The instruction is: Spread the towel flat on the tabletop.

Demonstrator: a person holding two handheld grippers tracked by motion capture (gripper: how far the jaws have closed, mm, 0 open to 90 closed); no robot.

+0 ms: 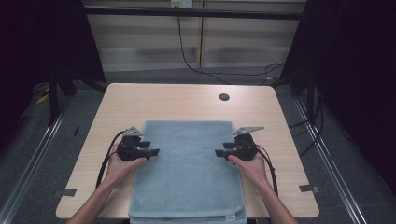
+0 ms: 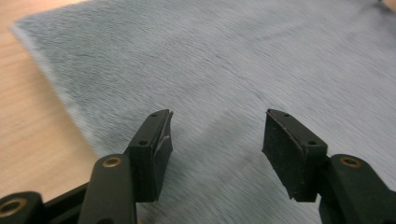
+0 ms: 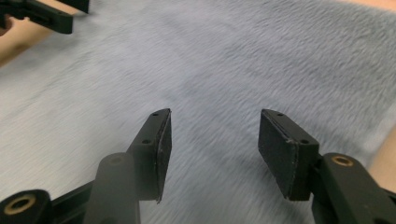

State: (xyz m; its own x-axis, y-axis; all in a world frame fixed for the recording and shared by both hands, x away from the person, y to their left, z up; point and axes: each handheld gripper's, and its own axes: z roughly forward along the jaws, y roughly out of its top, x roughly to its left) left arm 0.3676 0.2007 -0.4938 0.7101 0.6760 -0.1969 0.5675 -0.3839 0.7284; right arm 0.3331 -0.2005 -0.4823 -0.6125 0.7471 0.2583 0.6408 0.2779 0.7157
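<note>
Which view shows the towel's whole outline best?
The high view: the blue-grey towel lies flat on the table, its far edge and both sides visible, the near end hanging over the table's front edge. The left gripper view gives blurred pile and one edge against the wood; the right gripper view gives blurred pile.

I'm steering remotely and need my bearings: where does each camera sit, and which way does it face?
High view: above the person's side, looking forward and down on the light wooden table, the folded blue-grey terry towel and both forearms.
Left gripper view: rides the left gripper, looking along its open black jaws.
Right gripper view: rides the right gripper, jaws open, the other gripper at top left.
All share the towel.
</note>
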